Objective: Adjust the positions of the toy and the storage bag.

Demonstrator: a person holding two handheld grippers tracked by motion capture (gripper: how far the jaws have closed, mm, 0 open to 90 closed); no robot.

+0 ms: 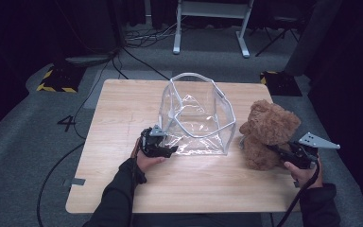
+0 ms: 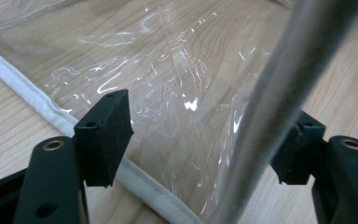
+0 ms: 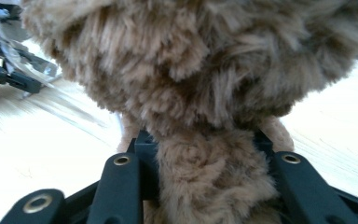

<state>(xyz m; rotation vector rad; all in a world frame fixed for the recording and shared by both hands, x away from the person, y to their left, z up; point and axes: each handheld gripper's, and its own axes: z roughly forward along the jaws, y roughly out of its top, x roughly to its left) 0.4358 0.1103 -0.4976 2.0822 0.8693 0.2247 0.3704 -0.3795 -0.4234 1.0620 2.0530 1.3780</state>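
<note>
A clear plastic bag (image 1: 196, 120) with grey-white trim stands open in the middle of the wooden table (image 1: 194, 189). My left gripper (image 1: 168, 149) is at the bag's near left corner. In the left gripper view its jaws (image 2: 200, 144) stand open around the clear wall (image 2: 168, 93), and the grey rim strip (image 2: 270, 112) runs close by the right-hand pad (image 2: 298, 154). A brown teddy bear (image 1: 267, 132) sits upright to the right of the bag. My right gripper (image 1: 276, 150) is shut on the bear from behind, and its jaws (image 3: 205, 161) squeeze a thick fold of fur (image 3: 205, 186).
The bag's white bottom seam (image 2: 37, 100) lies flat on the wood. The table's right edge is close behind the bear. On the grey floor are cables (image 1: 137, 38), a white desk frame (image 1: 212, 23) at the back and yellow-black striped blocks (image 1: 56, 80).
</note>
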